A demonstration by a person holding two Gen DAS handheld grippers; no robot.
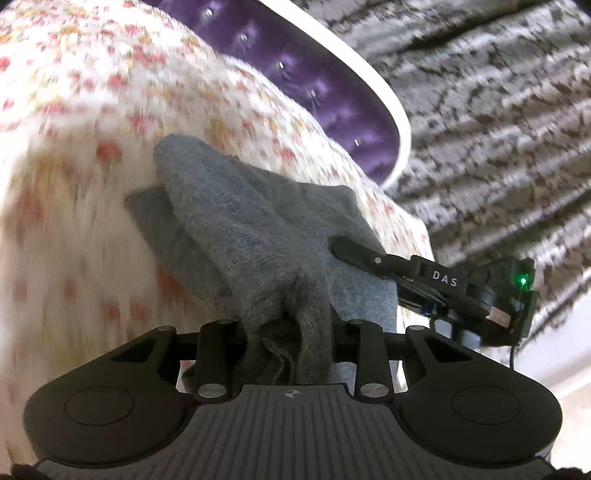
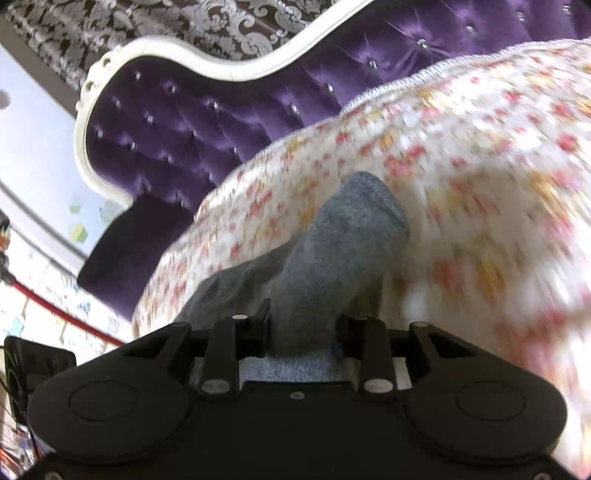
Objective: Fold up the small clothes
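**Ana:** Left wrist view first: what is shown?

**Ben:** A grey knitted garment [image 1: 236, 229] is seen gathered between the fingers of the left gripper [image 1: 291, 332], which is clamped on a bunched edge of it. The cloth is lifted at that end and trails forward onto a bed cover [image 1: 74, 155] printed with small red and yellow flowers. Much of the cover is blurred.

**Ana:** Is the other gripper seen there?

**Ben:** Yes. The right gripper [image 1: 338, 247] is seen from the side at the right, its black finger laid against the same grey cloth.

**Ana:** And from the right wrist?

**Ben:** The grey garment [image 2: 332, 236] is pinched between the fingers of the right gripper [image 2: 301, 332], closed on the cloth, with a folded, rounded end standing up ahead. More grey cloth is spread to the left on the flowered cover [image 2: 480, 155].

**Ana:** What is behind the bed?

**Ben:** A purple buttoned headboard [image 2: 177, 122] with a white carved frame [image 2: 207, 62] is seen, backed by dark wallpaper [image 2: 221, 22] with a silver pattern.
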